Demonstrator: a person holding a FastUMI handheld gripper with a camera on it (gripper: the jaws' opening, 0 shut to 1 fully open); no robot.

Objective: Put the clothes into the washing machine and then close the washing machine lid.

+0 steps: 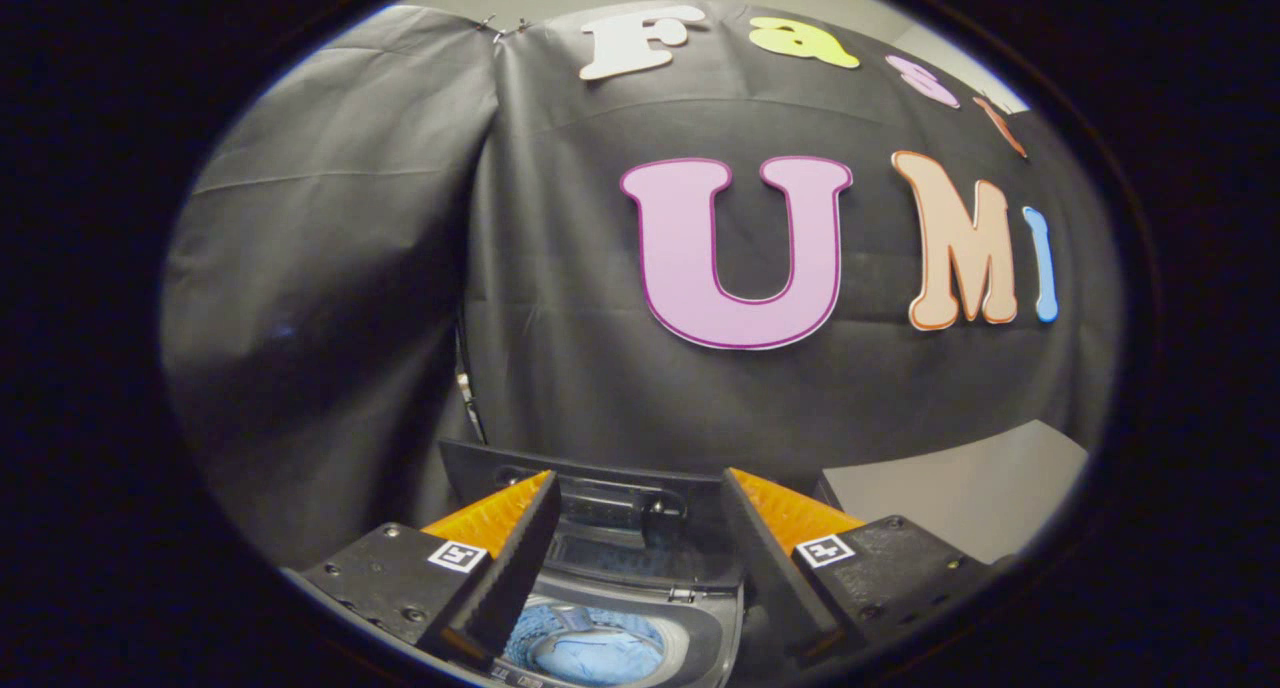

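So the washing machine (pixel 640 608) sits right below me with its lid (pixel 600 493) standing up at the back. Blue clothes (pixel 600 658) already lie in the drum. My jaws (pixel 640 538) are spread wide, holding nothing. Looks like lid-closing time: I'd hook that lid and tip it down.

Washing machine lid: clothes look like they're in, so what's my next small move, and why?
Probably reach forward to the raised lid and start tipping it down: blue clothes already lie in the drum, the gripper is open and empty, and the lid stands upright just beyond its fingers.
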